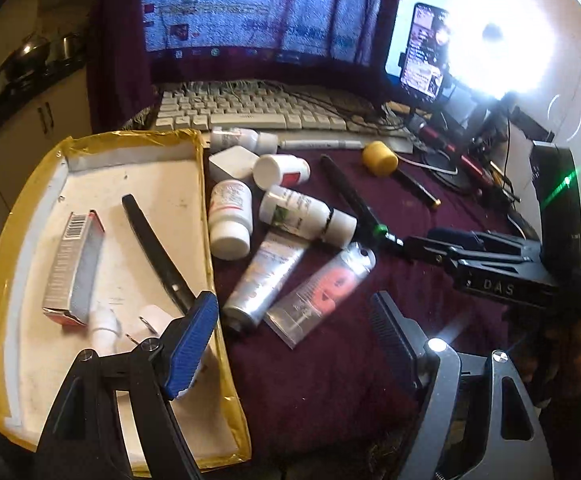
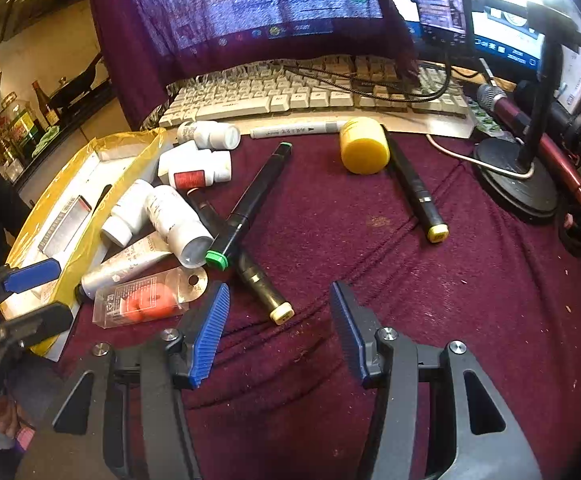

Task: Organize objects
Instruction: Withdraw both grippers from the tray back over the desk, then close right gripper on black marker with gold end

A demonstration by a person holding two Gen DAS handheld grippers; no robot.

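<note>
Desk scene during sorting, with the yellow-taped tray (image 1: 18, 216) as landmark. The tray already holds a small barcoded carton (image 1: 72, 268), a black marker (image 1: 154, 248) and a small white bottle (image 1: 102, 322). Just beside its right wall lies a heap: white pill bottles (image 1: 230, 220), a silver tube (image 1: 262, 276) and a clear blister pack with orange rings (image 2: 146, 300). Farther right of the tray, a green-capped marker (image 2: 250, 204) lies diagonally across a yellow-capped marker (image 2: 258, 284); well beyond them sit a yellow cap (image 2: 364, 146) and another yellow-tipped marker (image 2: 414, 192). The right gripper (image 2: 278, 328) stands released and empty over the maroon cloth (image 2: 430, 300); the crossed markers lie just ahead and to its left, long axes slanting toward the tray, so the right hand appears the nearer. The left gripper (image 1: 294, 336) straddles the tray's right wall, jaws wide, holding nothing. Judged obstacle: the overlapping markers and the adjoining bottle crowd any grasp
</note>
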